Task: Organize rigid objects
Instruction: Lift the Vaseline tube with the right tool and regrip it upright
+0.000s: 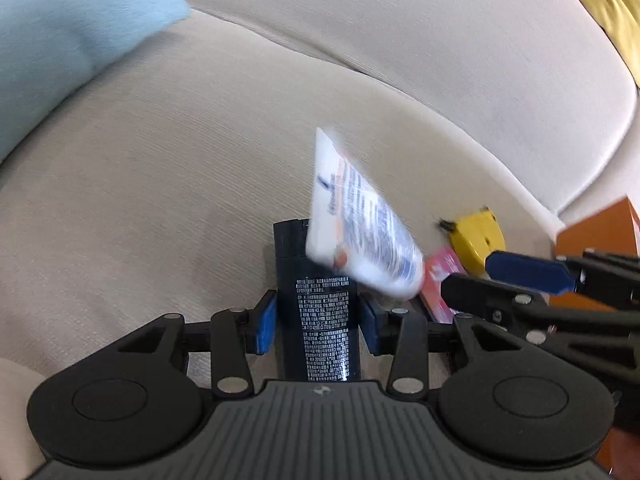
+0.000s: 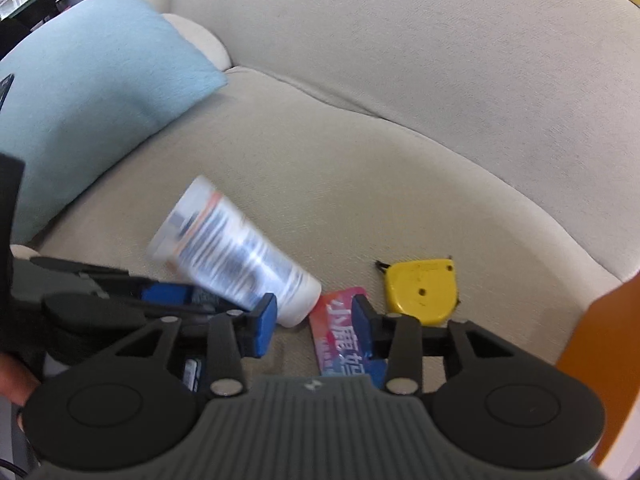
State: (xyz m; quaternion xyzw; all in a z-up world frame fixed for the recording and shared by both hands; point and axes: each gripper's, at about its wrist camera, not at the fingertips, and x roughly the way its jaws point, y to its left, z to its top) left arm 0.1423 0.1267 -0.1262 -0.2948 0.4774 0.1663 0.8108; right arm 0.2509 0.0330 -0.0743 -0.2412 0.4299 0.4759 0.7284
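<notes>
Sofa seat cushion [image 2: 360, 184], beige, carries all items; the back cushion rises behind it and an orange box [image 1: 600, 236] stands at its right edge.

Item 1. Black tube [image 1: 316, 312], upright, cap away from the camera. Held by the left gripper [image 1: 318, 320]; jaws partly closed, blue pads against both flanks of the tube.

Item 2. White tube [image 2: 236, 256], printed, motion-blurred and tilted, cap end low and close by the left pad of the right gripper [image 2: 314, 320]. Those jaws stand partly apart with neither pad pressing on it, so the tube reads as loose (whether it already rests on the cushion or is toppling cannot be told). In the left wrist view it overlaps the top of the black tube.

Item 3. Pink-and-blue packet [image 2: 344, 332], flat, lying beneath the right jaws towards the front edge of the seat.

Item 4. Yellow tape measure [image 2: 422, 292], flat, just beside the packet, nearer the right edge.

Item 5. Light blue pillow [image 2: 88, 108], at the left edge, well apart from the rest.

Handling note, as a judgement: let the white tube settle before reaching again, and take it across the firm body near the cap, not the flat crimped tail. Keep the black tube vertical and clear of it, so the two do not knock.
</notes>
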